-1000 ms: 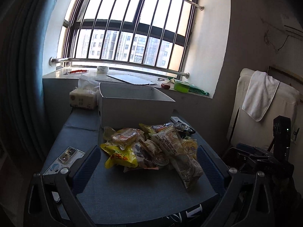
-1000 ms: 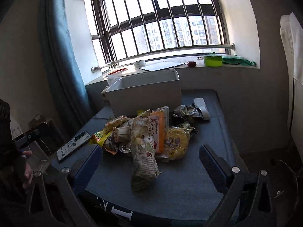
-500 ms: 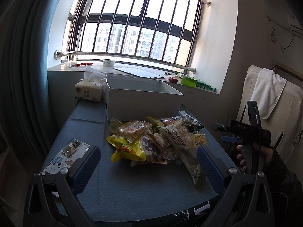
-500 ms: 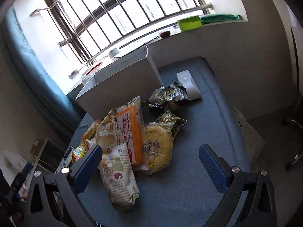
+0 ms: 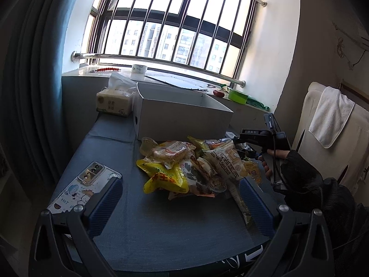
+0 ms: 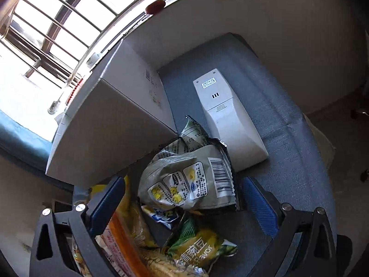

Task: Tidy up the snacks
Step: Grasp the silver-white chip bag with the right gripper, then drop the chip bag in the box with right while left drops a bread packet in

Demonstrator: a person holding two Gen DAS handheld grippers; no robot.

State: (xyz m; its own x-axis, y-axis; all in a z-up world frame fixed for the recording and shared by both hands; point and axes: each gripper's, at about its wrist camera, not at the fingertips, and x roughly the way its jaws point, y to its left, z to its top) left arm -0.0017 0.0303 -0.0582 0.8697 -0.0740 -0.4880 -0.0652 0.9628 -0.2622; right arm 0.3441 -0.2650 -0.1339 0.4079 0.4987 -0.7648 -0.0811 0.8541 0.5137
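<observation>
A pile of snack packets [image 5: 193, 166] lies on the blue-grey table [image 5: 150, 226] in front of an open white box [image 5: 182, 115]. My left gripper [image 5: 180, 205] is open and empty, held back from the pile's near side. My right gripper [image 6: 182, 203] is open, low over the far right of the pile, its fingers on either side of a grey-green foil packet [image 6: 191, 180] beside the box corner [image 6: 115, 120]. A green and yellow packet [image 6: 198, 247] lies just below it. The right gripper's body and the hand holding it show in the left wrist view [image 5: 265, 138].
A phone [image 5: 85, 184] lies on the table's left. A white remote-like device [image 6: 228, 120] lies right of the grey-green packet. A tissue pack [image 5: 115, 103] stands left of the box. The windowsill holds tape [image 5: 139, 68] and a green container [image 5: 237, 95]. A towel-draped chair [image 5: 332, 115] stands right.
My right gripper has swung in and dropped close over the grey-green packet beside the box. My left gripper has shifted slightly closer to the pile. Both stay open.
</observation>
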